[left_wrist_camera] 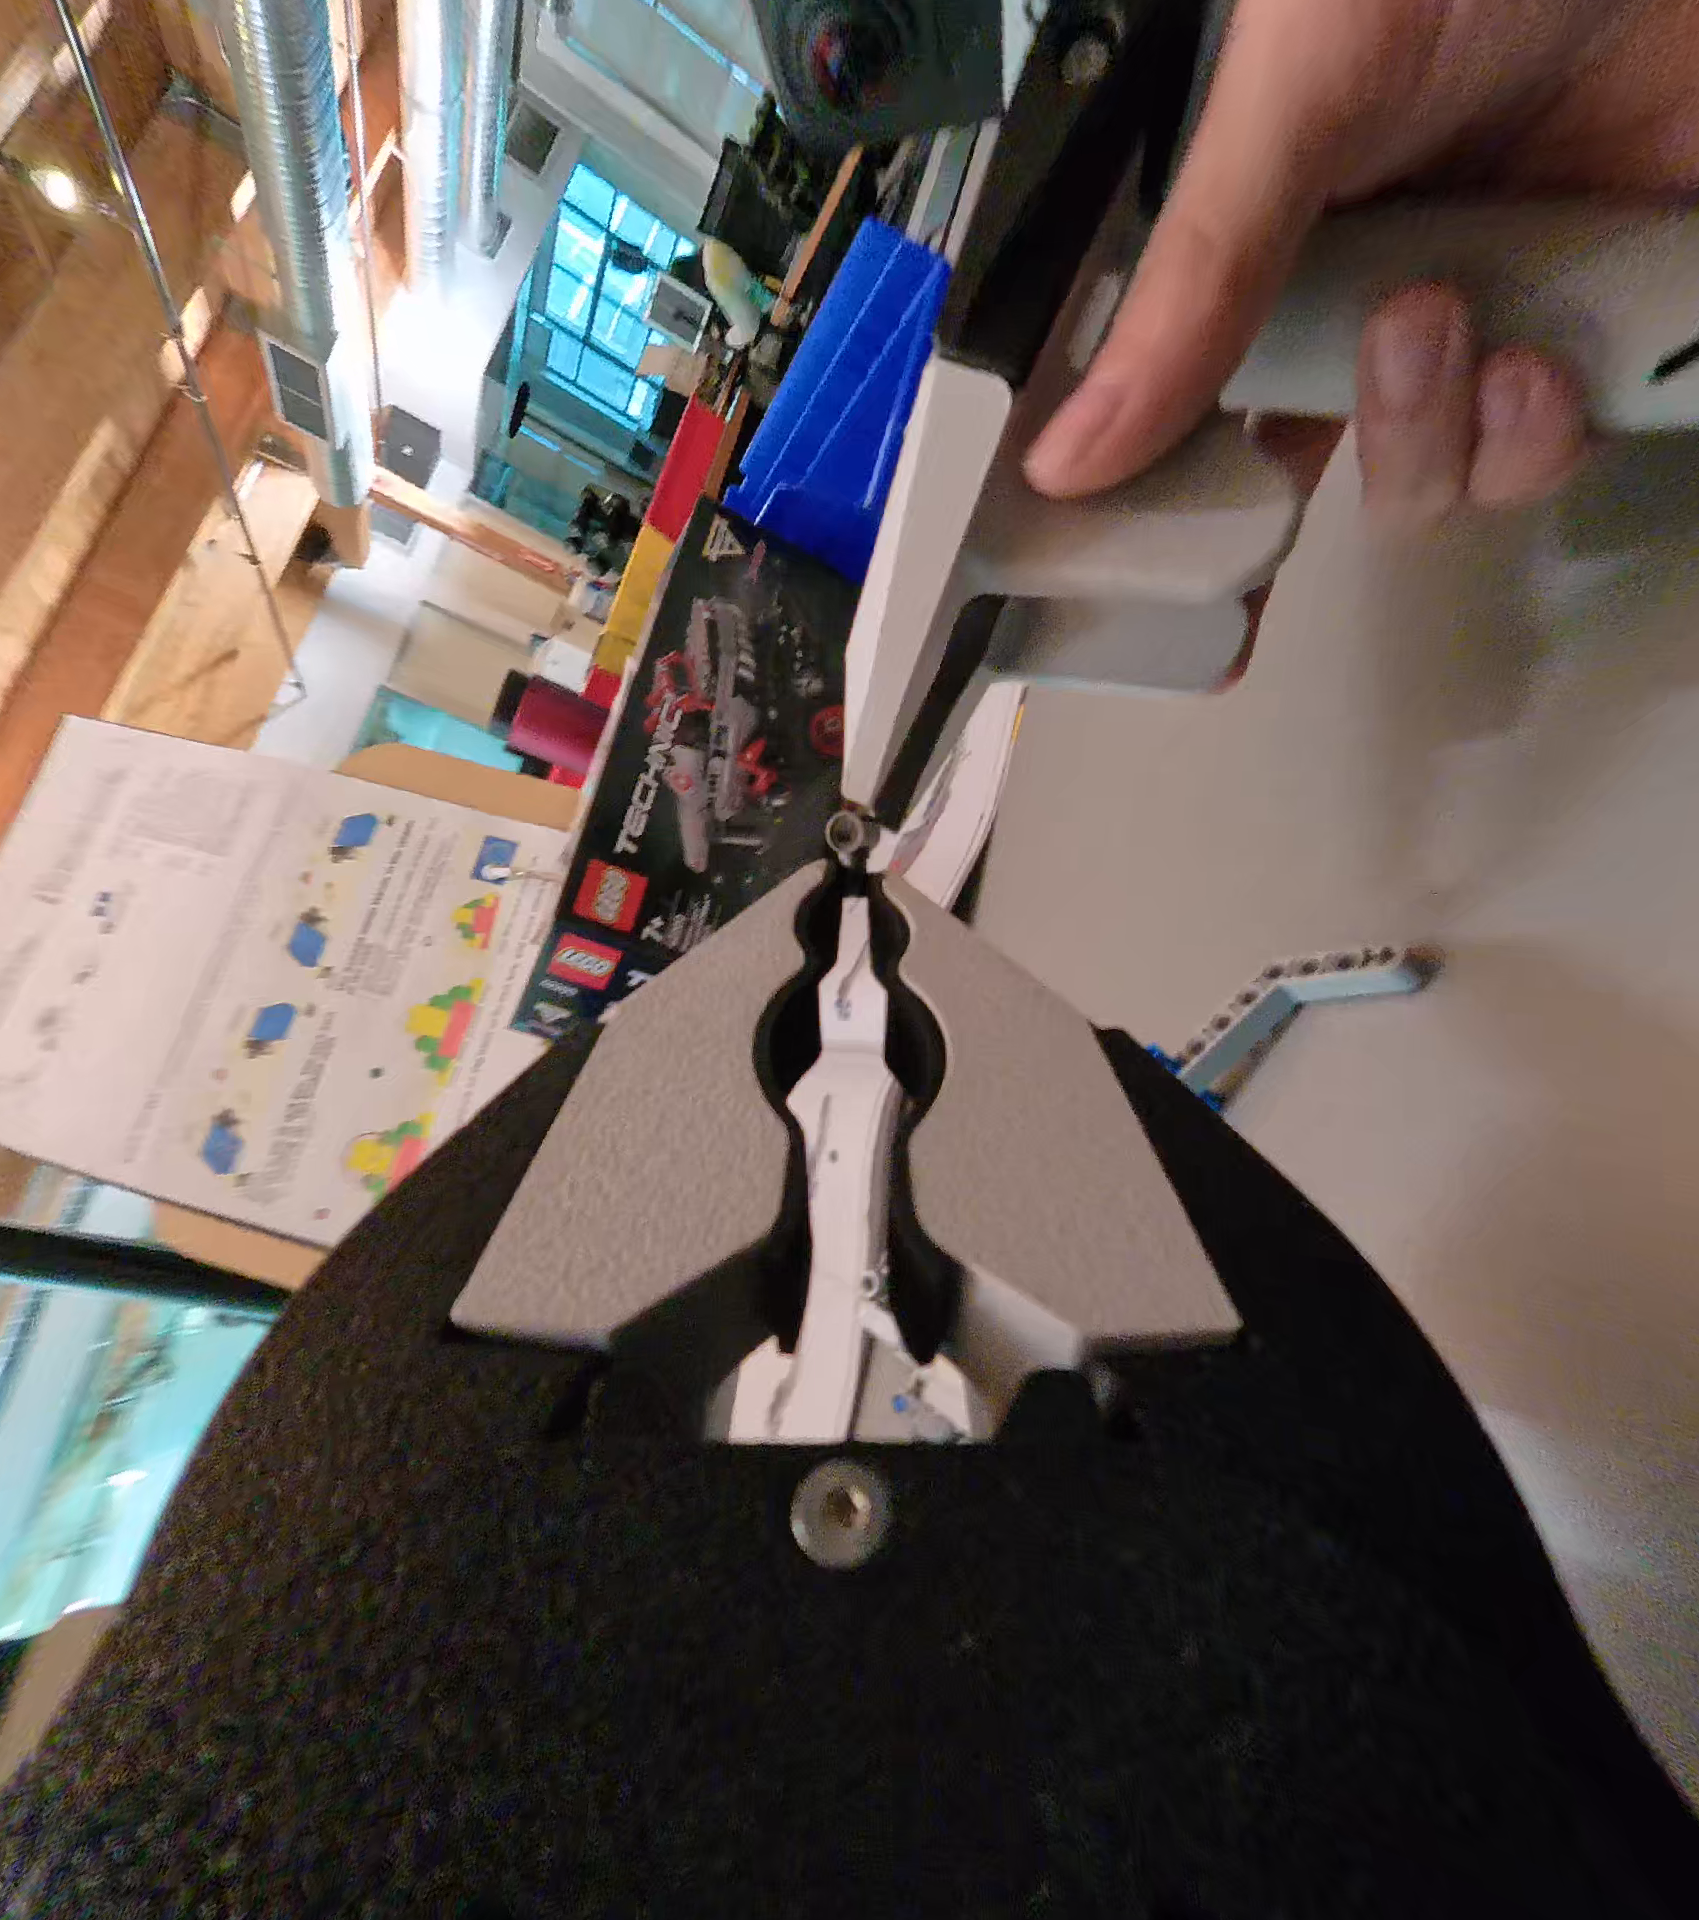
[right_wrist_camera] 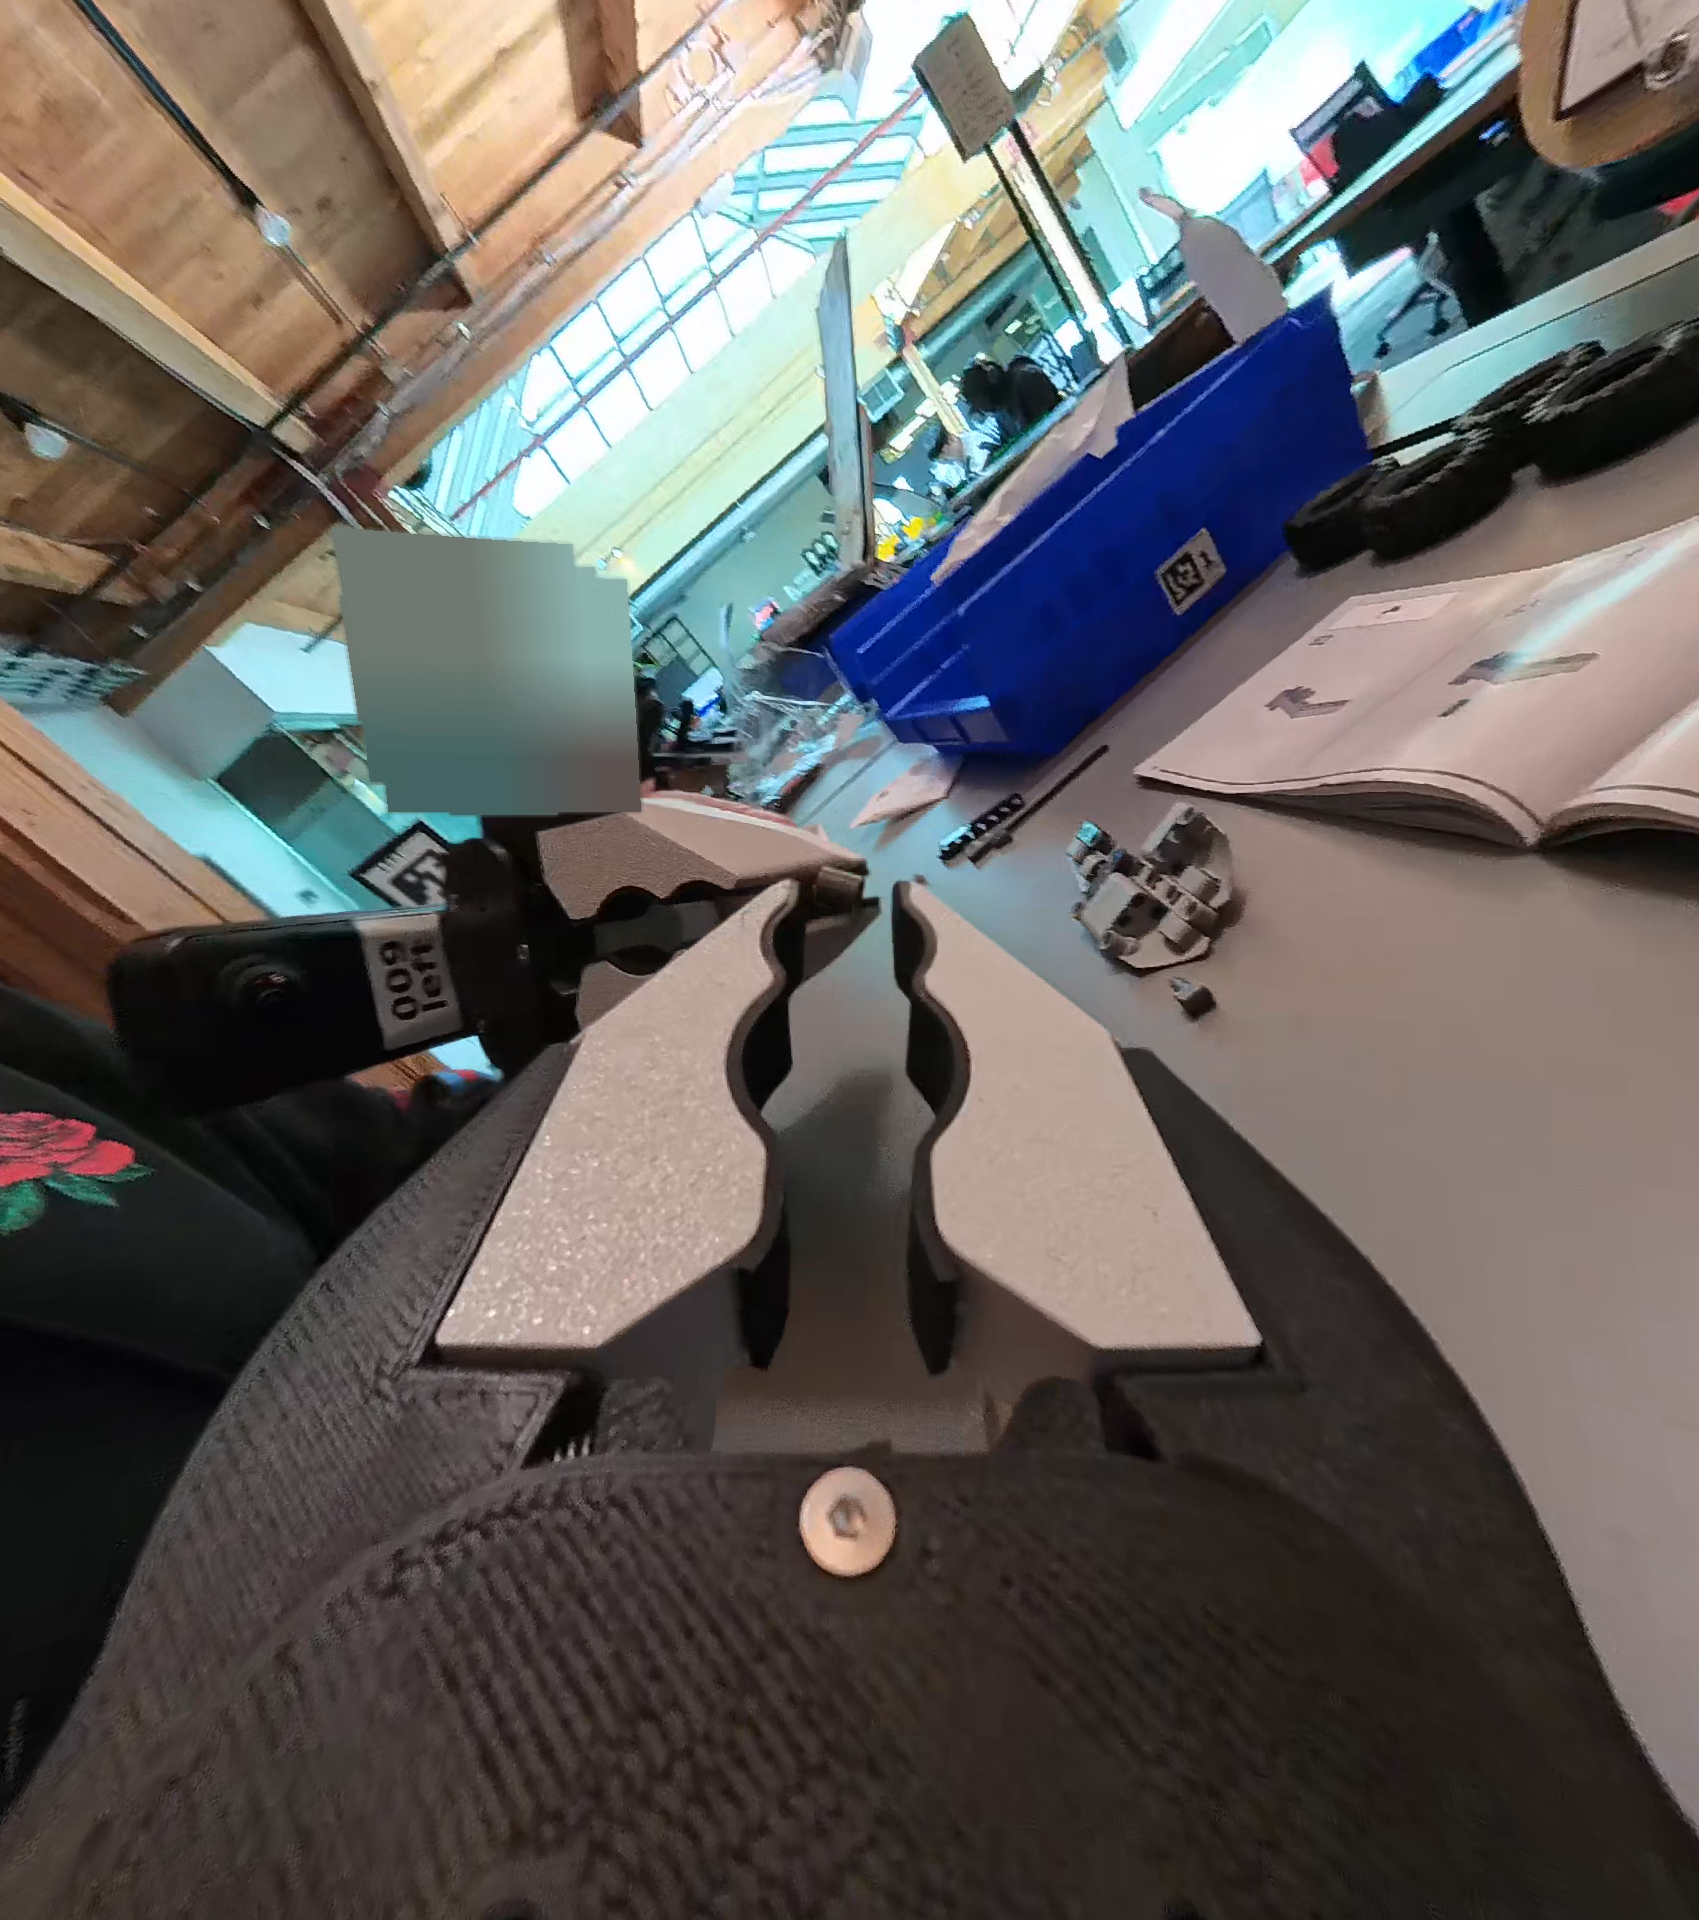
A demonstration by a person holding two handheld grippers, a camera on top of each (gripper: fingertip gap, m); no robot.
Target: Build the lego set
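At frame centre the left gripper [left_wrist_camera: 847, 868] pinches a small grey lego piece [left_wrist_camera: 847, 831] at its tips, apparently a bushing. The right gripper [right_wrist_camera: 850, 899], jaws spread, meets it for a handover. Beyond, a grey lego assembly [right_wrist_camera: 1151, 888] lies centre-right, the manual [right_wrist_camera: 1510, 717] farther right. Next: align and close.

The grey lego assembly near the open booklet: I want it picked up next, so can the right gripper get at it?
Probably yes: the right gripper is open and empty, with bare table between it and the grey lego assembly.
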